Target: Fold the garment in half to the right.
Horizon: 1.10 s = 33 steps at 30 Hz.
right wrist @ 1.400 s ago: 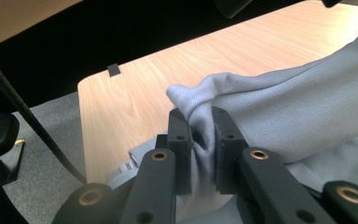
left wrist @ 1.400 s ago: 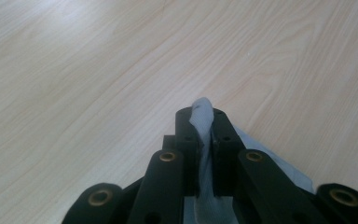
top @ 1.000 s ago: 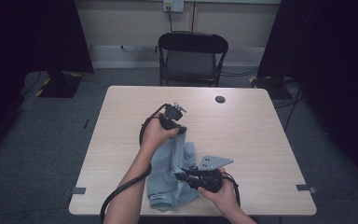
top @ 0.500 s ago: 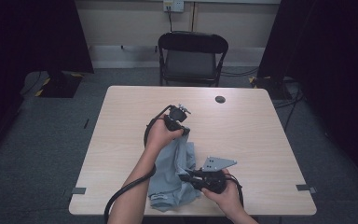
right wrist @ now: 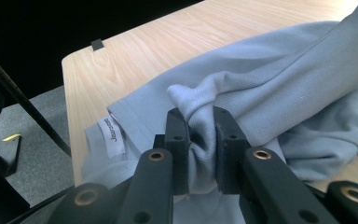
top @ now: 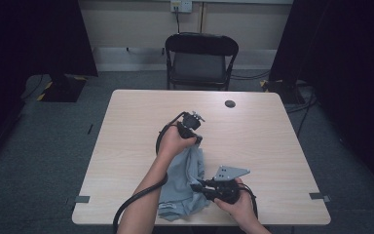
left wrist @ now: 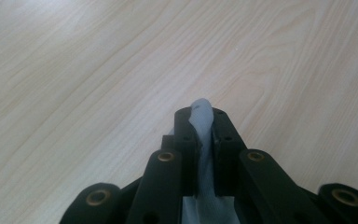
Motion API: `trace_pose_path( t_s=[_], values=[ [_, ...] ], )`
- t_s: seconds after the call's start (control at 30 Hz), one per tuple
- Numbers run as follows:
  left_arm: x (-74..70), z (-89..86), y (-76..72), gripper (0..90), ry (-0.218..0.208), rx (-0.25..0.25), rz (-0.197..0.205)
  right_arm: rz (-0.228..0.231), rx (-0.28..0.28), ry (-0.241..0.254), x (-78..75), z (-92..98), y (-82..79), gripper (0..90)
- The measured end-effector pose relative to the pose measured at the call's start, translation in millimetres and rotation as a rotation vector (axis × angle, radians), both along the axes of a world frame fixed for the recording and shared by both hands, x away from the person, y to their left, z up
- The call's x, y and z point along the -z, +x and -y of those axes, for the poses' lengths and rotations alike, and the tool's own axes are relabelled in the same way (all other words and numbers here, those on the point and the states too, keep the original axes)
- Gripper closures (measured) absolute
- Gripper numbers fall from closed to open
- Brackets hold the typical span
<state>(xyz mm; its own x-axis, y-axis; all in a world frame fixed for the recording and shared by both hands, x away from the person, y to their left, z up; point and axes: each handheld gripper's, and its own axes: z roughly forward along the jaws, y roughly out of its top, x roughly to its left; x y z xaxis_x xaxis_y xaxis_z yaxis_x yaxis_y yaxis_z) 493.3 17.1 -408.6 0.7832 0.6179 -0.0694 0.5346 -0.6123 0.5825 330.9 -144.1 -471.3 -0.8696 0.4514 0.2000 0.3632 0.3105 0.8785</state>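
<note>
The left tool (top: 195, 127) is pinched shut on a bit of the light blue shirt (top: 185, 183), and the right tool (top: 205, 187) is shut on a bunched fold of it. The shirt lies on the counter (top: 126, 126) near the person. It looks soft and floppy, so grab an edge.

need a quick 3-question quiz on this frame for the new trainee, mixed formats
1. True or false: the left gripper is shut on the garment.
2. What does the right gripper hold? A) a cable B) a bunched fold of the garment C) nothing
3. Fill in: a white ____ is sewn at the garment's edge near the table edge.

Key
1. True: cloth sits pinched between its jaws.
2. B
3. label
</note>
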Motion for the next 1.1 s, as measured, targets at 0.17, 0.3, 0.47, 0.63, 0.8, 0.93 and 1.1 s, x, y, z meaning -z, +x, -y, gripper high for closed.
trace_pose_path(
  t_s=[0.17,0.3,0.47,0.63,0.8,0.93,1.1],
  values=[
    [0.4,2.9,-0.3,82.9,0.005,0.009,0.005,0.0,0.004,-0.009,2.0,2.4,-0.2,77.7],
    [-0.4,4.6,-0.6,80.6,-0.001,0.018,0.015,-0.001,0.013,-0.011,2.8,5.1,-0.8,72.5],
    [-1.6,5.6,-0.7,72.5,-0.058,0.028,0.019,-0.002,0.031,-0.014,-0.9,12.0,-1.8,55.8],
    [-4.6,4.2,-0.4,47.4,-0.116,0.016,0.049,-0.019,0.07,-0.006,-7.6,19.9,0.8,42.3],
    [-7.2,-5.0,-1.5,36.8,-0.083,0.01,0.098,-0.019,0.096,-0.015,-10.3,22.1,4.6,37.1],
    [-8.3,-15.4,-2.5,35.3,-0.083,-0.012,0.112,-0.009,0.106,-0.042,-11.9,20.5,6.3,41.0],
    [-7.0,-29.7,-4.4,34.3,-0.072,-0.034,0.123,-0.011,0.119,-0.067,-8.3,18.7,12.2,48.6]
  ],
)
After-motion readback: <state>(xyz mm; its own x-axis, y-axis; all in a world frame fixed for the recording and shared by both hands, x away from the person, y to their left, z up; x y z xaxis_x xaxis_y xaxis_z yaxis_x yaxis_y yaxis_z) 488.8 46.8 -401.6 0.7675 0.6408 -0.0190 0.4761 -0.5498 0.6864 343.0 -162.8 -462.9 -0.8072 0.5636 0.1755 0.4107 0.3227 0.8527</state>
